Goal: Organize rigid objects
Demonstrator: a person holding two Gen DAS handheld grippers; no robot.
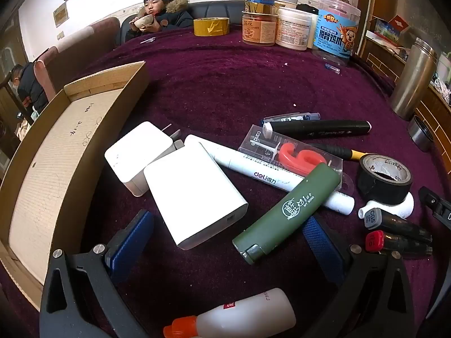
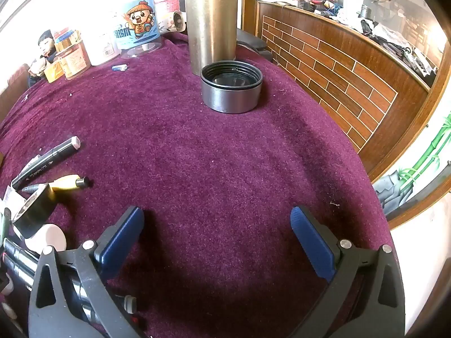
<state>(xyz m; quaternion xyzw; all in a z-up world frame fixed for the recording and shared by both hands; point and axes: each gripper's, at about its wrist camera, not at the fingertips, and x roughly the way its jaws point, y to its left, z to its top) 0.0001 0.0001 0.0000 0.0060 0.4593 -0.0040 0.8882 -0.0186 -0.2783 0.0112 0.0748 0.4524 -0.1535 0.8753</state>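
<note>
My left gripper (image 1: 228, 225) is open above a heap of small things on the purple cloth. Between its blue pads lie a white power bank (image 1: 194, 197) and a green lighter-shaped case (image 1: 287, 211), neither touched. Beyond them are a white charger plug (image 1: 138, 155), a white deli marker (image 1: 276, 174), a clear pack with a red hook (image 1: 296, 155), black markers (image 1: 318, 126) and a roll of black tape (image 1: 384, 177). An empty cardboard tray (image 1: 56, 152) lies at the left. My right gripper (image 2: 217, 225) is open over bare cloth, holding nothing.
A steel flask (image 2: 211, 17) and its lid (image 2: 231, 87) stand ahead of the right gripper. Jars and a yellow tape roll (image 1: 210, 26) line the table's far edge, where a person sits with a bowl. A white glue bottle (image 1: 248, 315) lies under the left gripper.
</note>
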